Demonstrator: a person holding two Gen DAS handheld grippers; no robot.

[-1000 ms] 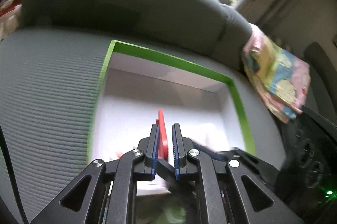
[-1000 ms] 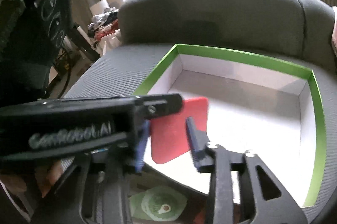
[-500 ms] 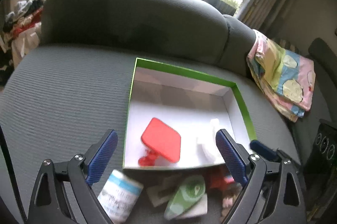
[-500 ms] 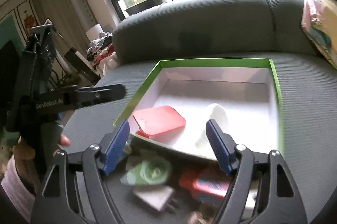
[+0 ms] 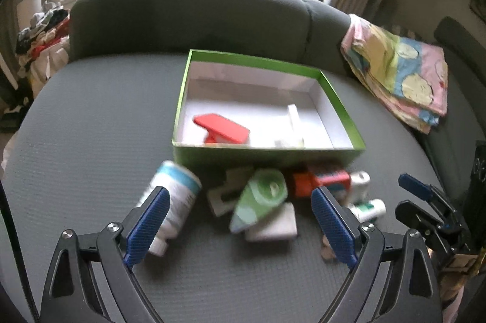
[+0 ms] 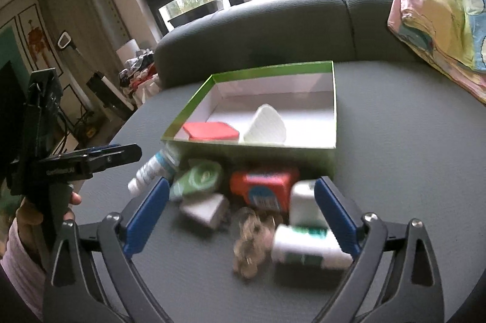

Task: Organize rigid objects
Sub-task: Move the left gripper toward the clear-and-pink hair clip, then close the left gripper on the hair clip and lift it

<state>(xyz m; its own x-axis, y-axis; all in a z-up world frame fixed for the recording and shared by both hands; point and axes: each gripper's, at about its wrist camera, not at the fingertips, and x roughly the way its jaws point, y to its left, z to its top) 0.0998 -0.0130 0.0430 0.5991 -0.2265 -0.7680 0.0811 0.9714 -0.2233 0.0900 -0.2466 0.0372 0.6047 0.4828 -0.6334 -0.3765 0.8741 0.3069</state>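
Both claws are standing wide open and empty; the right gripper (image 6: 240, 210) has just been opening, with nothing between its pads. The left gripper (image 5: 240, 225) is hovering over loose items on the sofa (image 5: 76, 125). The red piece (image 5: 223, 130) is lying inside the green box (image 5: 267, 154), beyond both claws, beside a white piece (image 6: 265, 125). Labels are too blurred to read.

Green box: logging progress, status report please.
Left gripper and right gripper open, empty, right fingers just opened. Red piece and white piece in green box. Clutter pile waits outside.
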